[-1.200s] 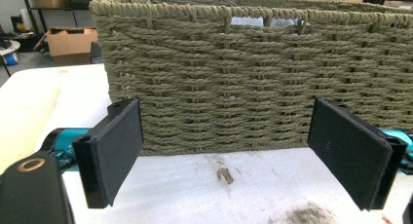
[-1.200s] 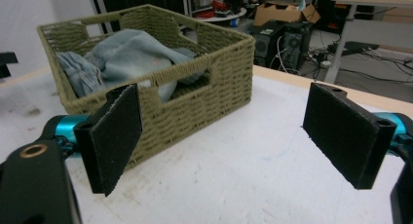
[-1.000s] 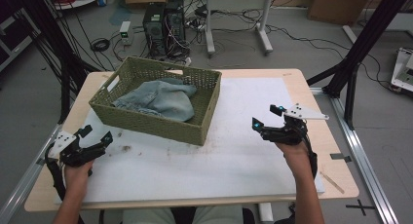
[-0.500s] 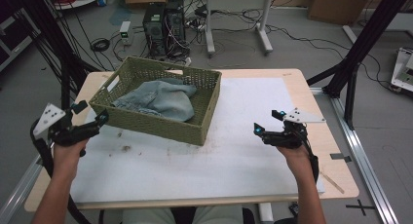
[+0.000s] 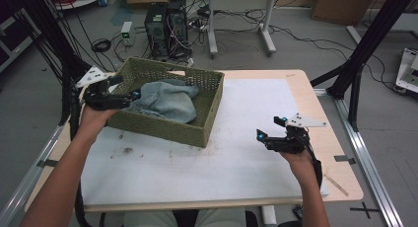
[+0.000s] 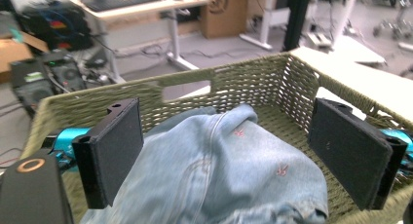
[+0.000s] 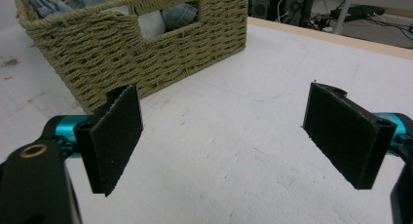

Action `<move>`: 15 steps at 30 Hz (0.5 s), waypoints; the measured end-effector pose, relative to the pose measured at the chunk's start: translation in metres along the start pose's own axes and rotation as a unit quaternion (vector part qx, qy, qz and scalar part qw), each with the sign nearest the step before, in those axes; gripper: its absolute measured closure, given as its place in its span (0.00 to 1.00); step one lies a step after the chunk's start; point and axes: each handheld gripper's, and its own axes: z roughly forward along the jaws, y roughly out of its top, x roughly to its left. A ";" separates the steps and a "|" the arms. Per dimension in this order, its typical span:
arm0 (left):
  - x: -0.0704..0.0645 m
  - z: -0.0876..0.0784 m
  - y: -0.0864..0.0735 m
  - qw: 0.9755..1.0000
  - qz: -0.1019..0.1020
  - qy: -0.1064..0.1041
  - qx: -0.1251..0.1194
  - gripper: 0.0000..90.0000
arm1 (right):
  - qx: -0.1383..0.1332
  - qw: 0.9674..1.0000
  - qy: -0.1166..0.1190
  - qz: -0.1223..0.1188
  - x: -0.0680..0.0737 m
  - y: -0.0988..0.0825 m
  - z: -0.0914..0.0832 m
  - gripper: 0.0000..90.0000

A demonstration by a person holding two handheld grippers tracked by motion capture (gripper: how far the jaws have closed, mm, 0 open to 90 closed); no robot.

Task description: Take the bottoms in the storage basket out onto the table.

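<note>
A woven green basket (image 5: 198, 130) stands on the left half of the table, with crumpled light-blue jeans (image 5: 165, 101) inside. My left gripper (image 5: 125, 89) hovers over the basket's left rim, open, its jaws pointing at the jeans. In the left gripper view the jeans (image 6: 224, 170) lie between and below the two wide-apart pads (image 6: 114, 153), untouched, with the basket (image 6: 243, 78) wall behind. My right gripper (image 5: 270, 128) is open above the white mat at the right, empty. In the right gripper view the basket (image 7: 141, 44) stands ahead to the left, the jeans (image 7: 178, 14) showing through its handle hole.
A white mat (image 5: 256, 113) covers the wooden table (image 5: 340, 153); dirt specks (image 5: 127, 149) lie near the basket's front. Black frame posts (image 5: 367, 44) stand at the right and left. Computer towers (image 5: 165, 22) and cables sit on the floor behind.
My left gripper has risen from the table's front left and moved forward over the basket's left rim, now facing the jeans. The right gripper has shifted only slightly toward the table's near edge.
</note>
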 end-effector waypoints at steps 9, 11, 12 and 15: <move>0.001 0.053 0.016 0.998 0.012 -0.004 0.056 0.15 | -0.019 1.000 0.003 0.005 -0.003 0.002 -0.008 0.16; 0.002 0.065 0.018 0.998 0.014 -0.001 0.066 0.15 | -0.021 1.000 0.002 0.009 -0.004 0.001 -0.010 0.16; 0.002 0.071 0.018 0.997 0.012 -0.003 0.073 0.15 | -0.024 1.000 0.000 0.010 -0.006 0.001 -0.011 0.17; 0.002 0.088 0.018 0.995 0.013 -0.010 0.094 0.15 | -0.028 1.000 -0.001 0.014 -0.006 0.001 -0.014 0.16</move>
